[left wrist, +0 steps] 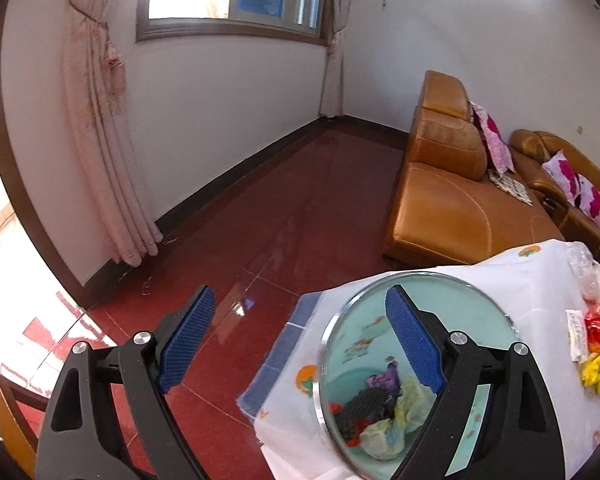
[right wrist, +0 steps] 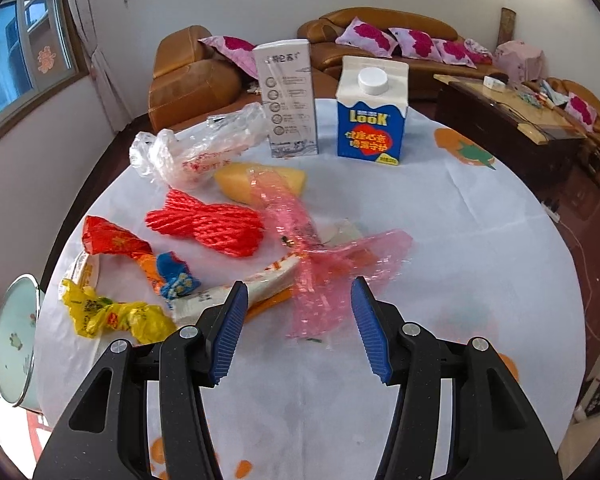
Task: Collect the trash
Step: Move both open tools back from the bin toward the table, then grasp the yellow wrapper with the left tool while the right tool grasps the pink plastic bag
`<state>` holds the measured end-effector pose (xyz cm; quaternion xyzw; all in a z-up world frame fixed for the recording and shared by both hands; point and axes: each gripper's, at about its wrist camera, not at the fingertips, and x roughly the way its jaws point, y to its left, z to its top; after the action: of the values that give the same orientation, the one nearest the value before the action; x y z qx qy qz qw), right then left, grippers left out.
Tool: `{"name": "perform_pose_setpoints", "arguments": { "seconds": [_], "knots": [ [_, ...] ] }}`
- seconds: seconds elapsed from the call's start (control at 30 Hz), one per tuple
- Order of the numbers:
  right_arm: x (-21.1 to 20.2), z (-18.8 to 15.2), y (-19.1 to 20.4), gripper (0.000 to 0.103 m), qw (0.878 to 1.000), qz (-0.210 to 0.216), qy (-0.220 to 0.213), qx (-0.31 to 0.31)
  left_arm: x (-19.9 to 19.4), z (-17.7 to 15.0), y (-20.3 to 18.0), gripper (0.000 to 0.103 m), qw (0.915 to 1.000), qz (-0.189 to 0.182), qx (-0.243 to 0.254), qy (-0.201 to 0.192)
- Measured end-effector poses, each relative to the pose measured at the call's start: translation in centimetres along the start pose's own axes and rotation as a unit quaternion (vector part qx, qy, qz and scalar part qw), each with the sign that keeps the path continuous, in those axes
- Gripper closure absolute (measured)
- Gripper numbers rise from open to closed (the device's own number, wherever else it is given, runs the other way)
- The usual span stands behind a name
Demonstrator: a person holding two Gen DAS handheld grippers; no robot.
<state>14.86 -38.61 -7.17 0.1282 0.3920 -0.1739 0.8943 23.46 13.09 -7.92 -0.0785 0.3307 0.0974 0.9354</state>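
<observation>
A light green bin (left wrist: 420, 308) stands at the table's left edge with crumpled trash (left wrist: 384, 412) inside; it also shows in the right wrist view (right wrist: 14, 340). My left gripper (left wrist: 300, 316) is open and empty, its right finger over the bin's mouth. My right gripper (right wrist: 298, 300) is open and empty, just in front of a pink plastic film (right wrist: 324, 268). Beyond it on the table lie a red net (right wrist: 208, 226), a yellow wrapper (right wrist: 112, 316), a red wrapper (right wrist: 112, 240), a white wrapper (right wrist: 236, 292), a clear bag (right wrist: 196, 148) and a yellow sponge (right wrist: 240, 184).
Two cartons stand at the table's far side: a white one (right wrist: 290, 100) and a blue one (right wrist: 372, 116). The round table has a white cloth (right wrist: 460, 240). Brown sofas (left wrist: 448, 196) and a low wooden table (right wrist: 512, 124) stand beyond. Red tile floor (left wrist: 260, 220) lies left of the table.
</observation>
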Motion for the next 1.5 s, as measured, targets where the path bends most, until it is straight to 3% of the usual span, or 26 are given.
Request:
{"name": "perform_pose_setpoints", "arguments": {
  "seconds": [0.23,0.47,0.67,0.87,0.93,1.03,1.13,1.3,1.37,1.43,1.47,1.5],
  "knots": [
    [-1.2,0.2,-1.9,0.048,1.000,0.010,-0.004,-0.002,-1.5,0.3,-3.5,0.018,0.9992,-0.025,0.029,-0.009],
    [-1.8,0.5,-3.0,0.047,0.999,0.040,-0.003,-0.003,-3.0,-0.4,-9.8,0.018,0.9925,-0.089,0.083,0.000],
    [-1.3,0.9,-3.3,0.046,0.996,0.085,0.010,-0.001,-4.0,-1.5,-16.3,0.018,0.9796,-0.152,0.132,0.013],
    [0.7,1.8,-3.8,0.046,0.998,0.068,0.008,0.000,-4.7,-4.6,-22.5,0.018,0.9605,-0.204,0.187,0.032],
    [1.4,1.9,-4.1,0.039,0.997,0.076,0.016,0.007,-4.6,-5.6,-24.4,0.018,0.9522,-0.225,0.201,0.045],
    [2.9,2.0,-4.7,0.035,0.996,0.081,0.038,0.021,-4.1,-6.7,-26.9,0.017,0.9434,-0.244,0.217,0.058],
    [4.1,1.8,-5.5,0.034,0.993,0.094,0.055,0.047,-3.4,-7.8,-28.8,0.017,0.9403,-0.246,0.224,0.071],
    [4.4,1.8,-6.5,0.033,0.992,0.096,0.052,0.069,-2.3,-9.2,-31.6,0.018,0.9322,-0.262,0.230,0.096],
    [4.7,2.0,-6.5,0.039,0.991,0.105,0.055,0.069,-1.7,-9.9,-32.5,0.025,0.9297,-0.265,0.232,0.108],
    [4.8,2.2,-6.5,0.063,0.990,0.112,0.057,0.065,-1.3,-10.4,-33.0,0.040,0.9271,-0.270,0.233,0.115],
    [4.8,2.2,-6.5,0.065,0.990,0.113,0.057,0.063,-1.3,-10.4,-32.9,0.045,0.9260,-0.274,0.233,0.114],
    [4.8,2.1,-6.5,0.080,0.990,0.116,0.057,0.061,-1.5,-10.4,-33.1,0.052,0.9226,-0.282,0.237,0.116]
  ]
}}
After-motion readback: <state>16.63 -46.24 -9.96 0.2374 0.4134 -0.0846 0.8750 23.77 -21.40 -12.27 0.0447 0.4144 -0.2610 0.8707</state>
